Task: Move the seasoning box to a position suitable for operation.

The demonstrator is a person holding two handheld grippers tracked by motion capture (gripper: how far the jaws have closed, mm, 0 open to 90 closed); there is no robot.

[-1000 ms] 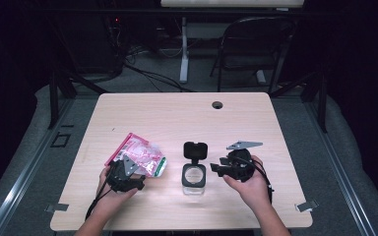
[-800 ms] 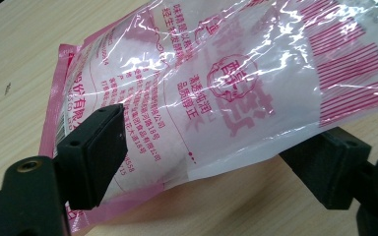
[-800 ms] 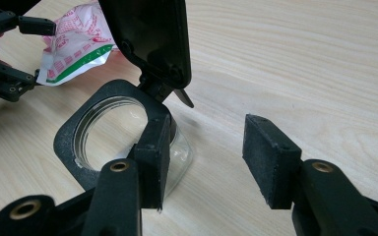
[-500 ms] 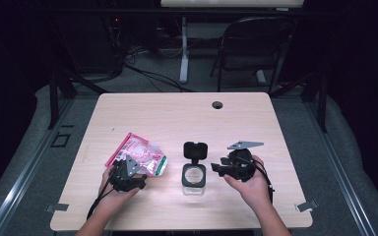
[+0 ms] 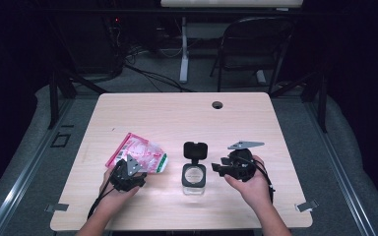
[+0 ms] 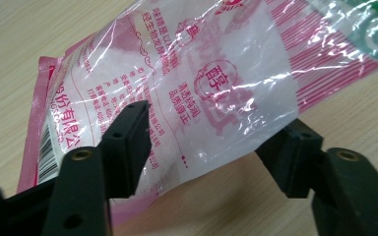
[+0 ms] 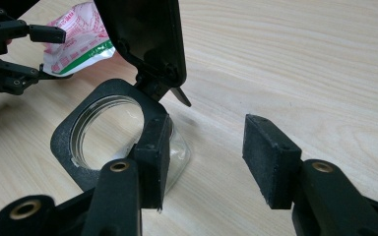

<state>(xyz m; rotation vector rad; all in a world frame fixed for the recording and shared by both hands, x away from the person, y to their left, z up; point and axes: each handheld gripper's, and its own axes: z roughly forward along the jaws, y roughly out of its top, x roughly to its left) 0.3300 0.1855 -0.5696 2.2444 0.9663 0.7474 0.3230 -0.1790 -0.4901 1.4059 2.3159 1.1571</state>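
A pink and clear plastic bag of white powder lies on the table's left half. My left gripper points at its near end. In the left gripper view the bag sits between the jaws of my left gripper, which have just been closing; the pads stand at its sides without squeezing it. A glass jar with a black collar stands mid-table, its flip lid up. My right gripper is just right of the jar. In its own view my right gripper is open, and the jar is outside the left jaw.
The wooden table has a cable hole near its far edge. A folding chair and cables stand on the floor beyond. Bare tabletop lies behind the bag and the jar.
The left gripper's jaws have drawn in slightly around the bag's near end. Both hands, the bag and the jar stay where they were.
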